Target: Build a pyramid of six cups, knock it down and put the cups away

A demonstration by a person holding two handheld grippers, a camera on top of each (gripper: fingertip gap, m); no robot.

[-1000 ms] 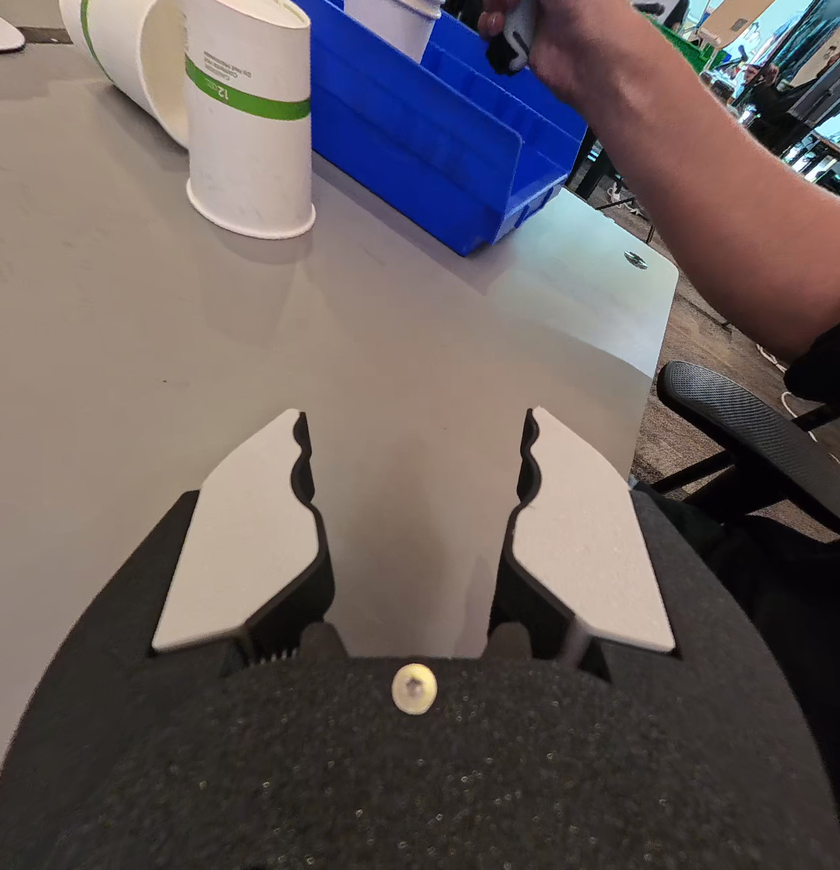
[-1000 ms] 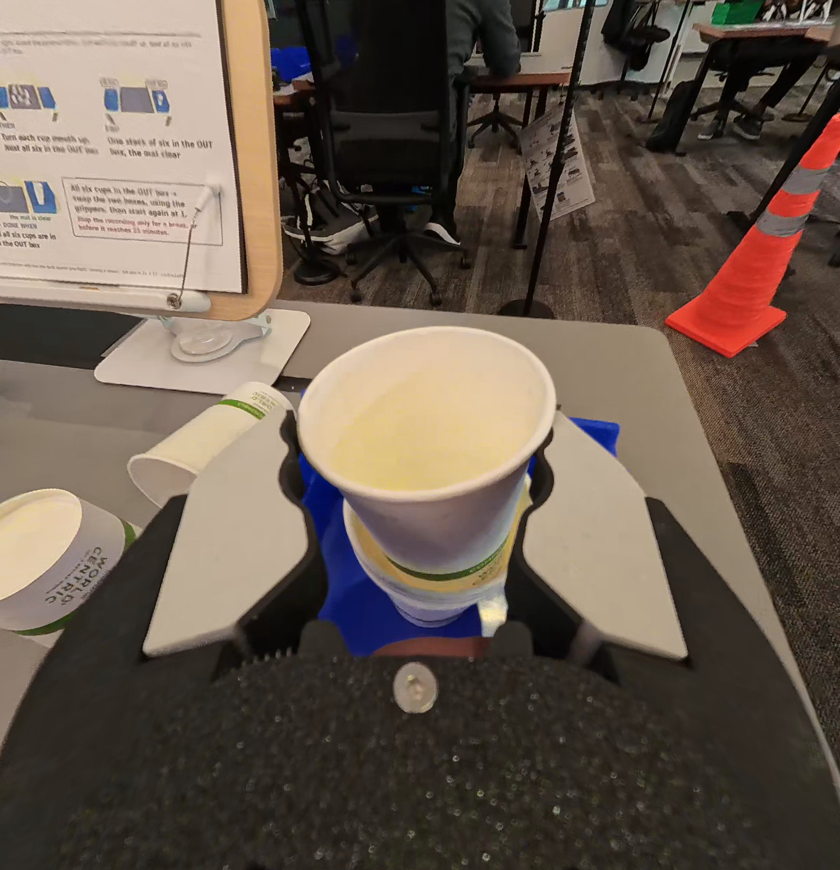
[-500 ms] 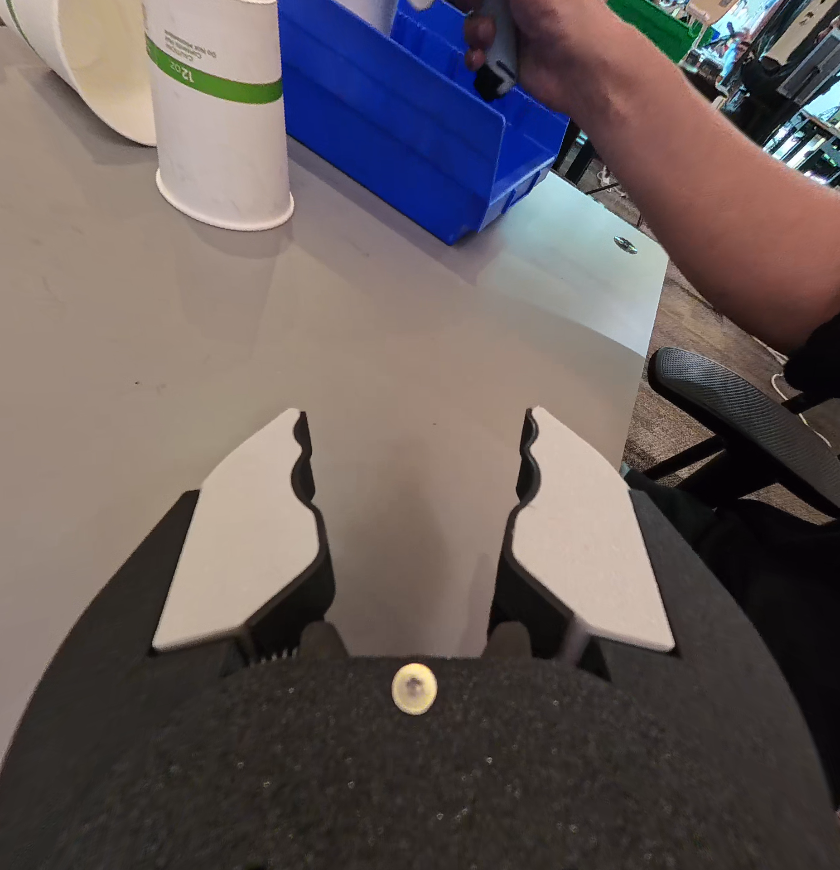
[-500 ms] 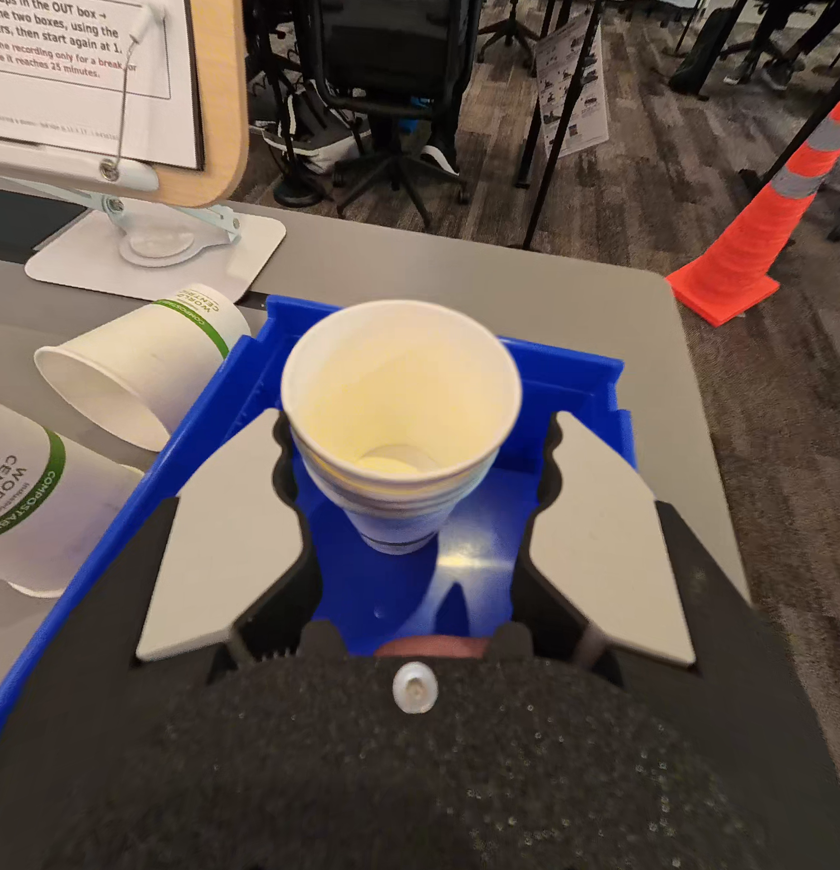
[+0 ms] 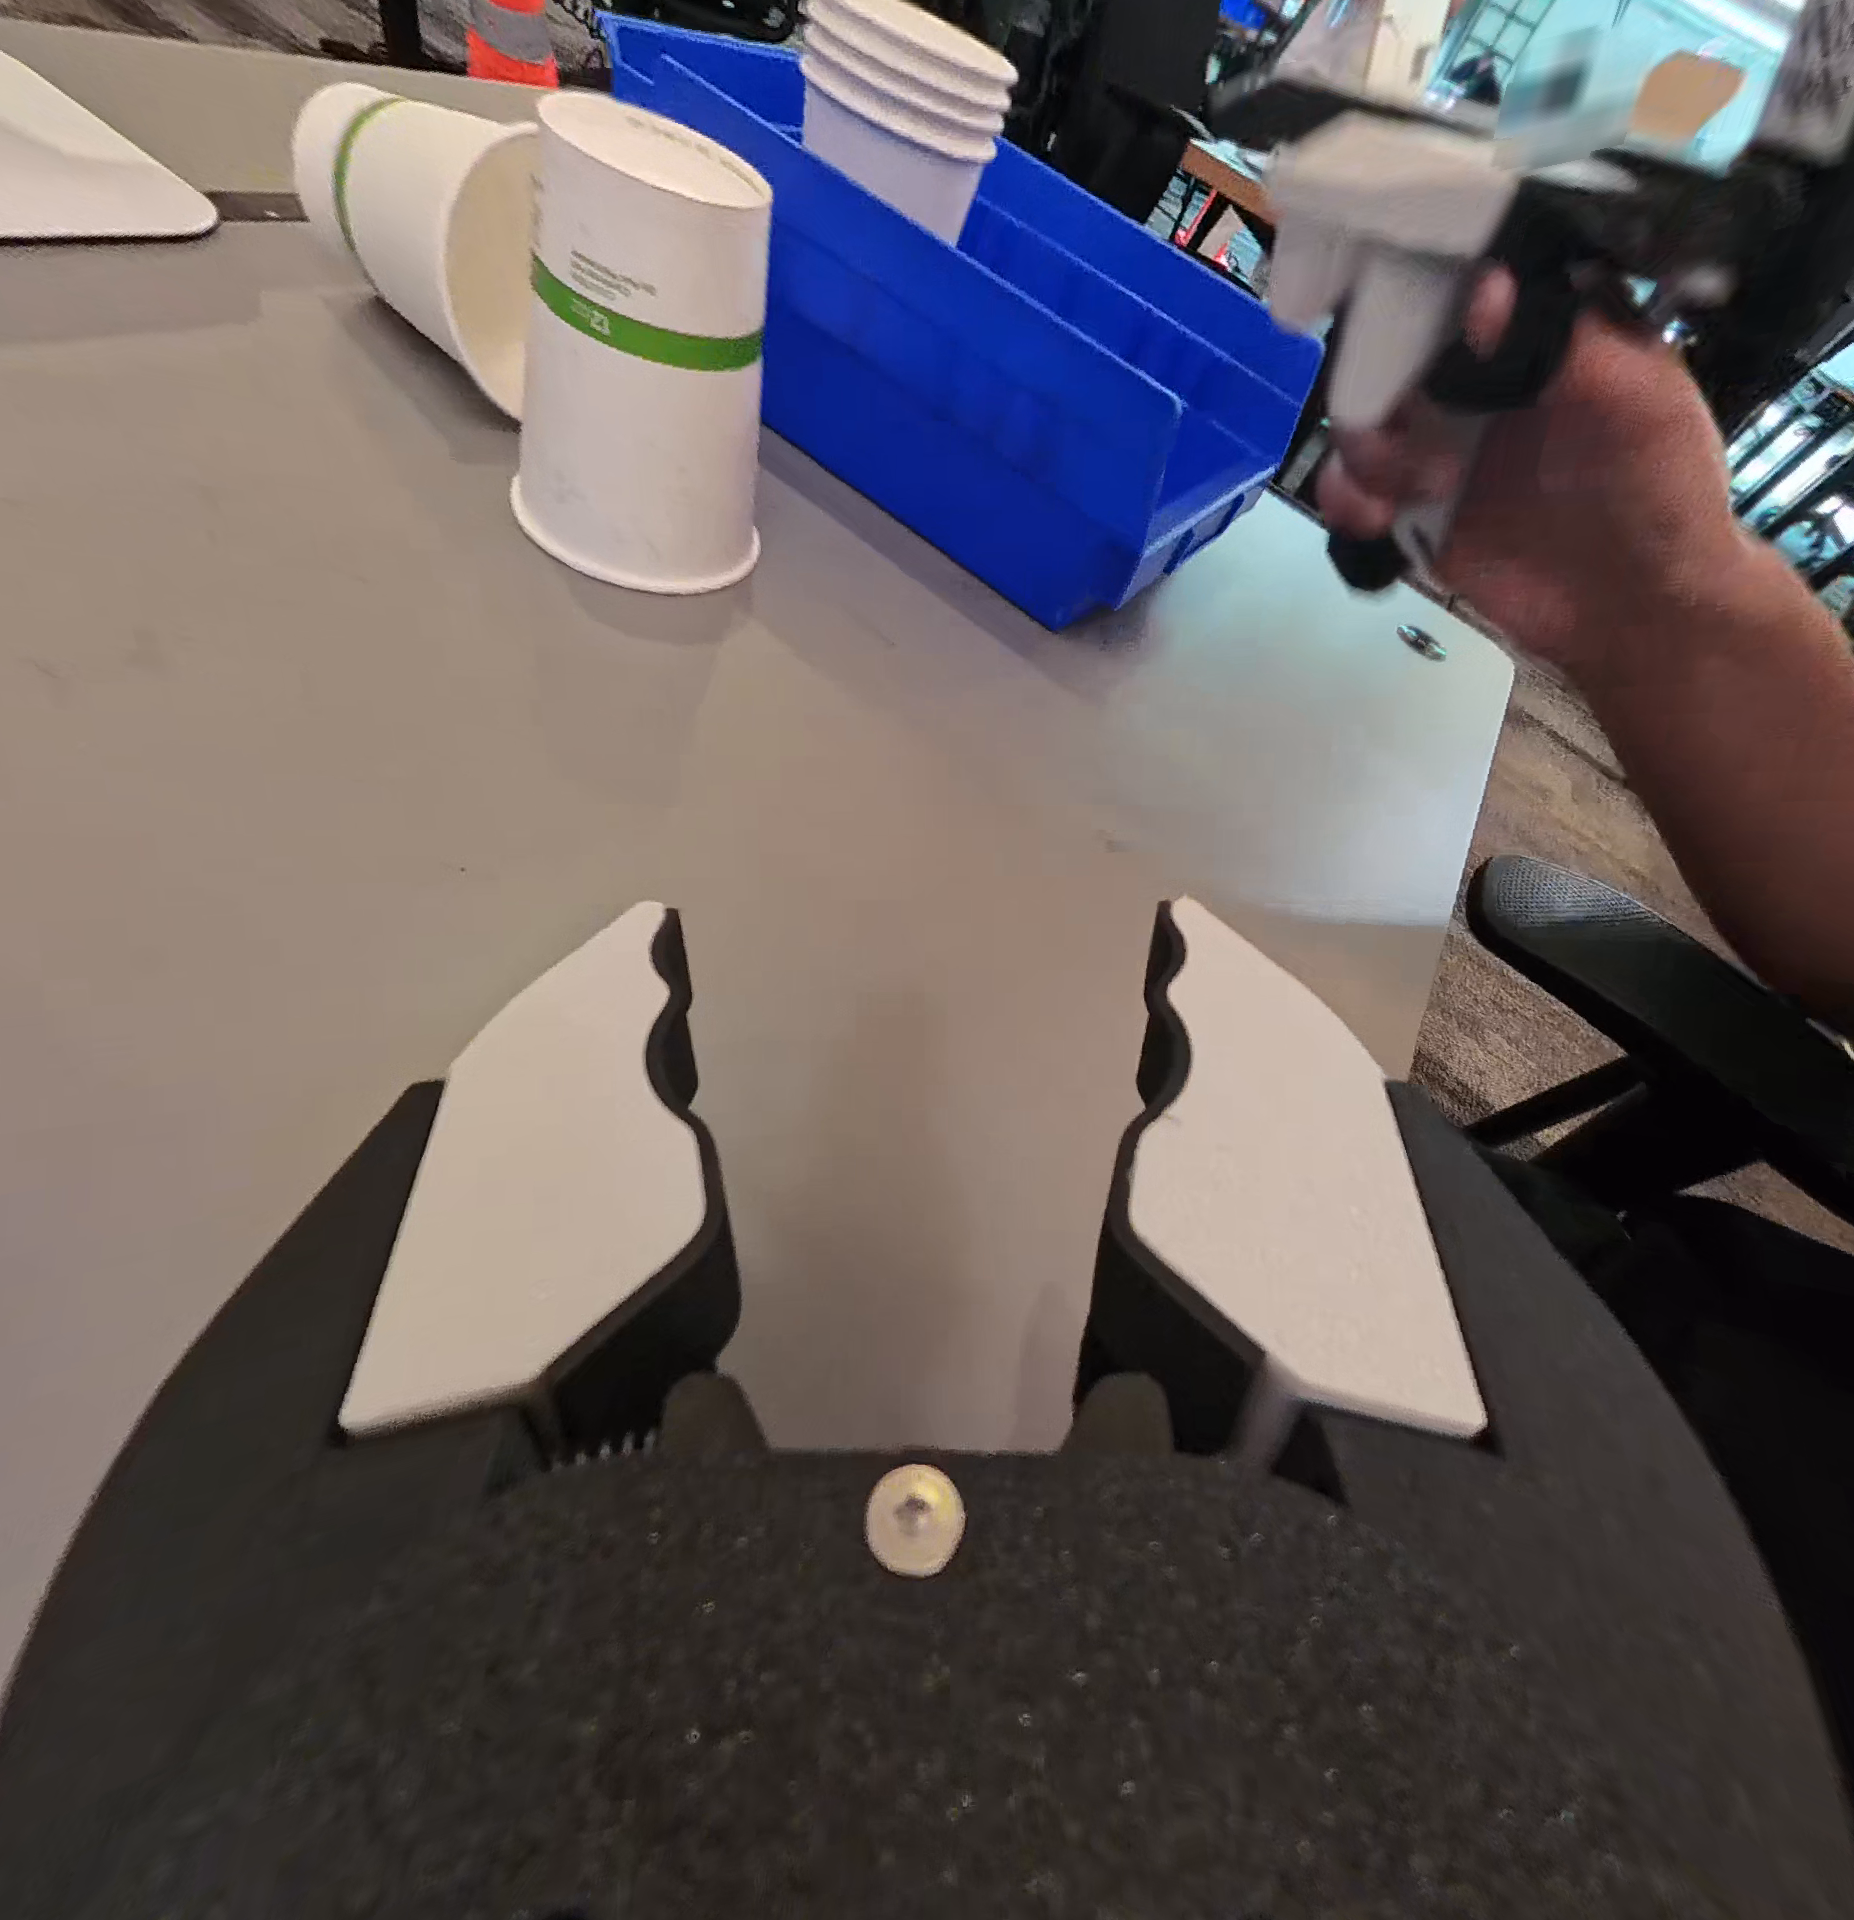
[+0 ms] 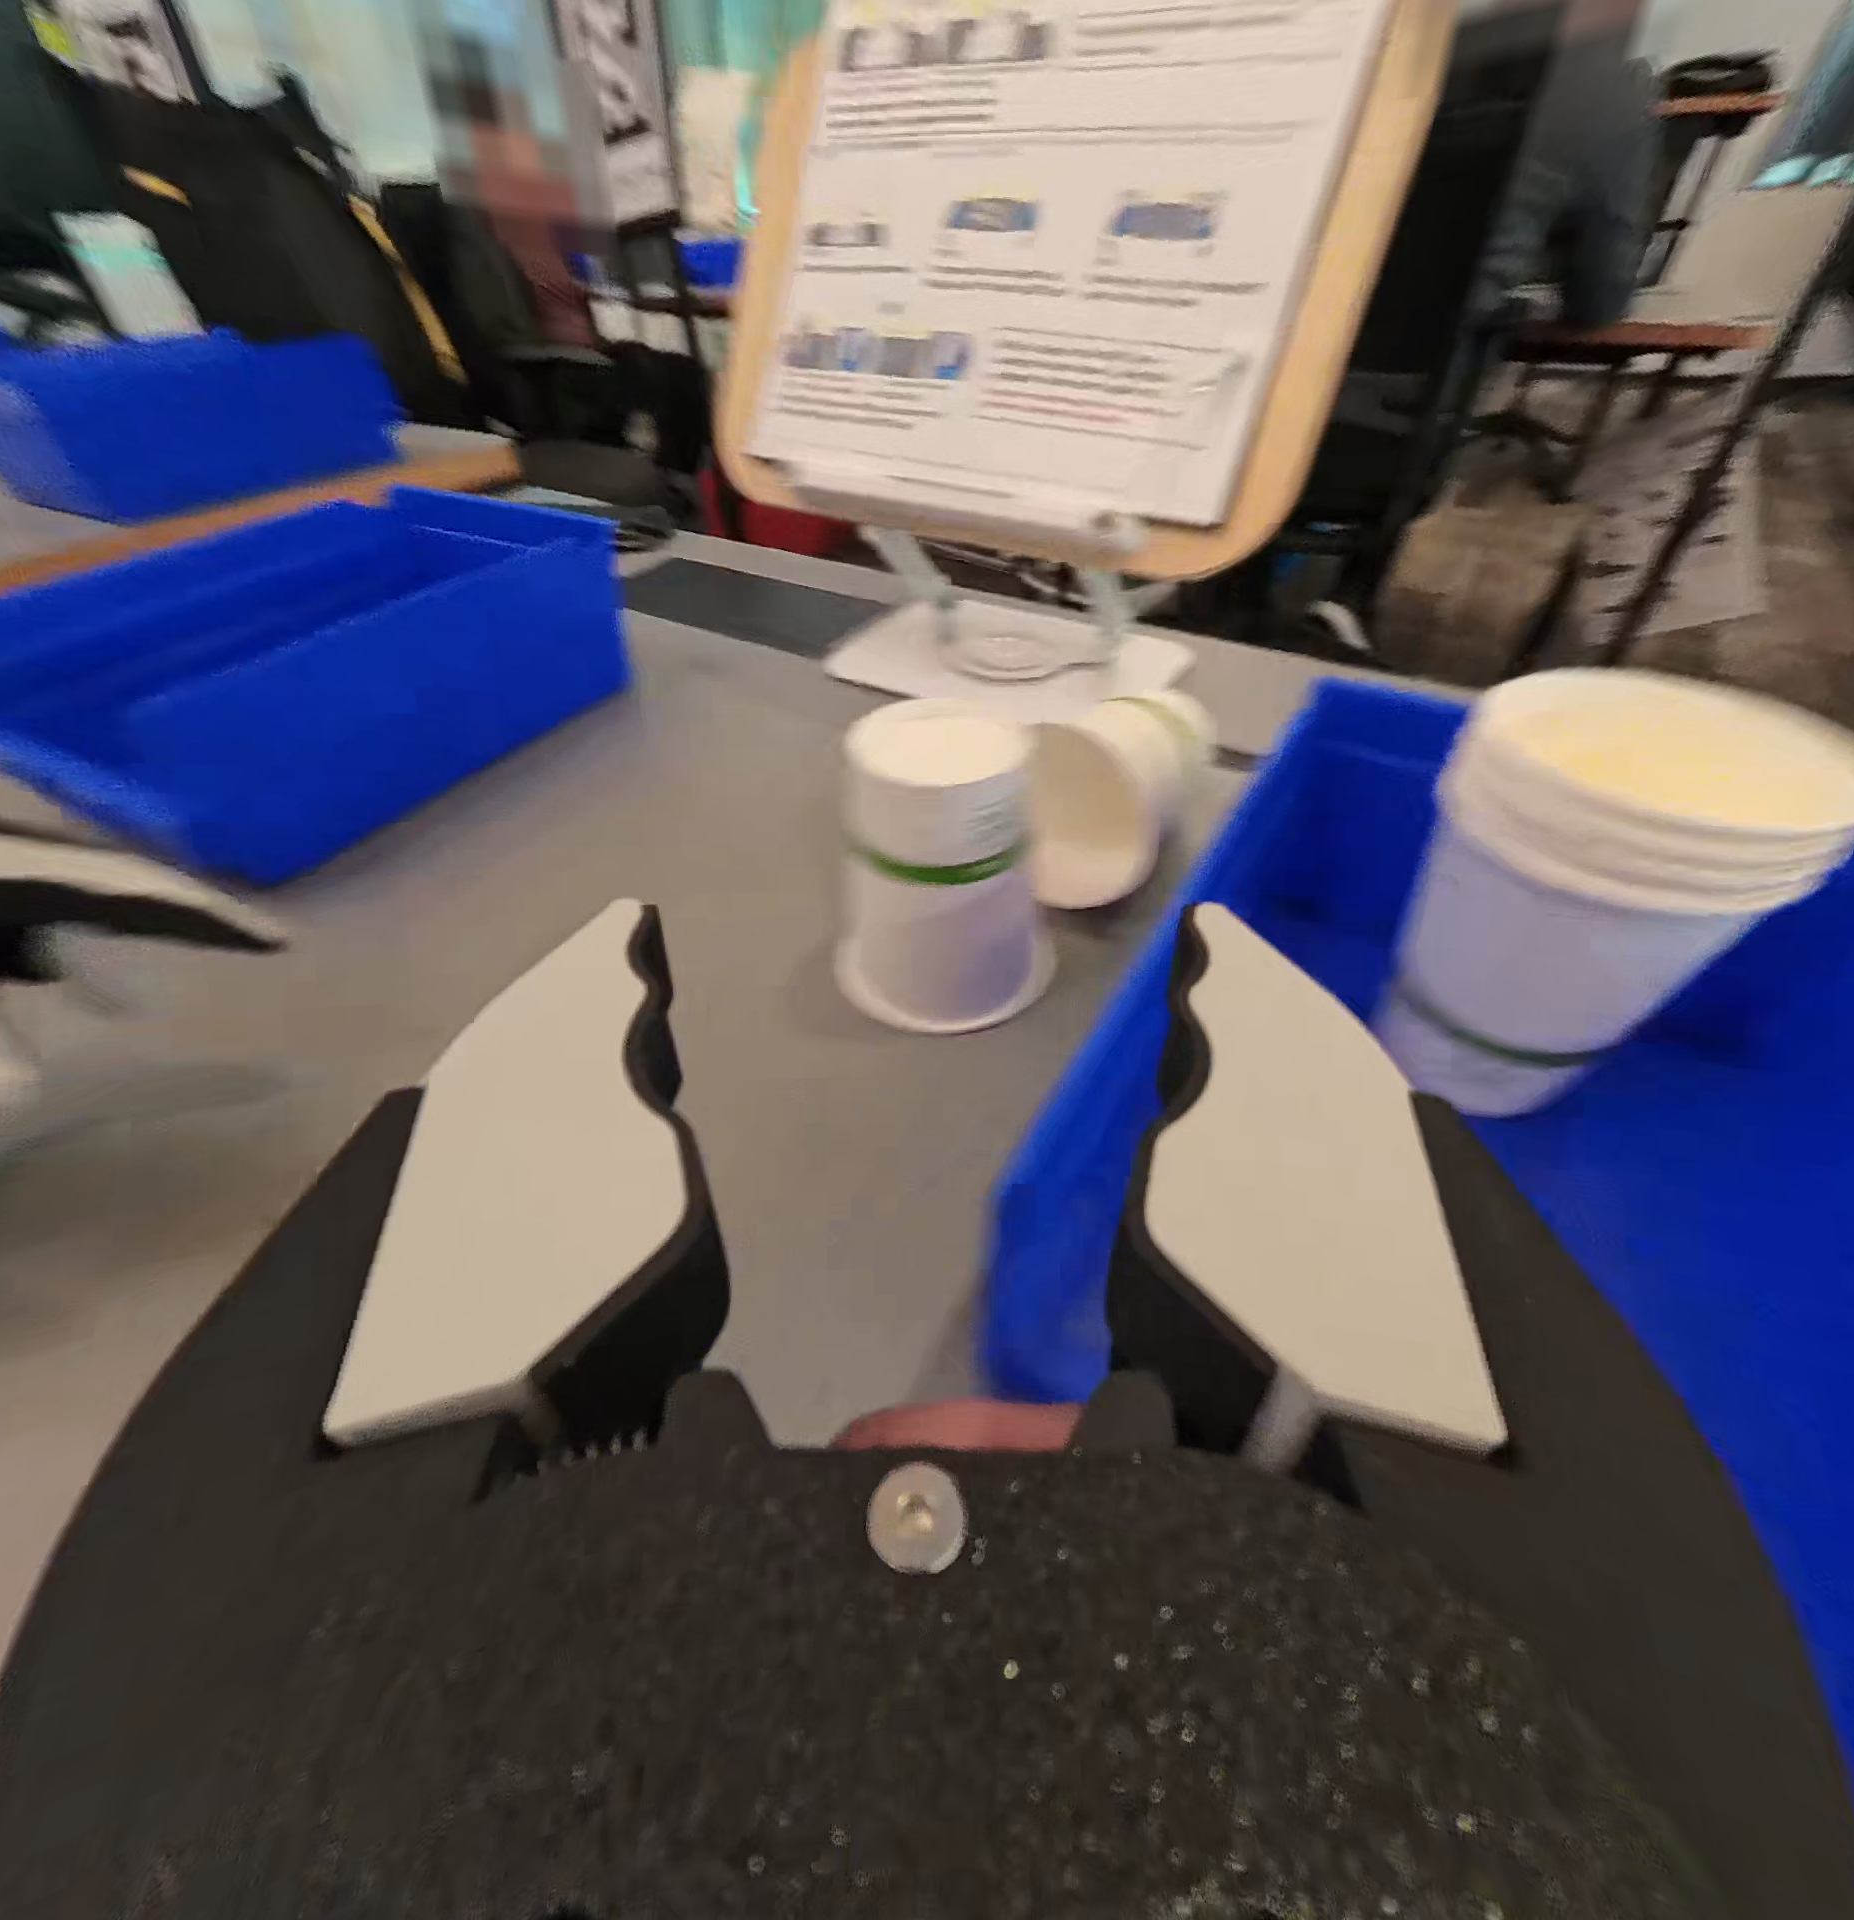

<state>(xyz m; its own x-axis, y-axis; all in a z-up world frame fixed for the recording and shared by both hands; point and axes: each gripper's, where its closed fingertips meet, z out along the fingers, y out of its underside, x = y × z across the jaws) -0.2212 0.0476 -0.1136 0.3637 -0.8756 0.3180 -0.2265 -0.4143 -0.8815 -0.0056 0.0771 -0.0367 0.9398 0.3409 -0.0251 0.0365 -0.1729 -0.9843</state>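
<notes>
A stack of white paper cups (image 6: 1588,894) stands in the blue bin (image 6: 1318,883) at the right; it also shows in the left wrist view (image 5: 902,114) in the bin (image 5: 1006,384). One cup stands upside down (image 5: 642,364) on the grey table, with another lying on its side (image 5: 424,229) behind it; both show in the right wrist view, upside-down cup (image 6: 938,862) and lying cup (image 6: 1105,795). My left gripper (image 5: 918,935) is open and empty over bare table. My right gripper (image 6: 918,935) is open and empty, left of the bin's near corner; it also shows in the left wrist view (image 5: 1390,260).
A second blue bin (image 6: 310,665) sits at the far left of the table. A stand with a printed sheet (image 6: 1058,260) is at the back. The table's right edge (image 5: 1463,831) is close, with a black chair (image 5: 1681,1018) beyond it. The view is motion-blurred.
My right gripper let go of the cup onto the stack in the bin, then drew back and swung left, empty. The left gripper's view tilted up a little.
</notes>
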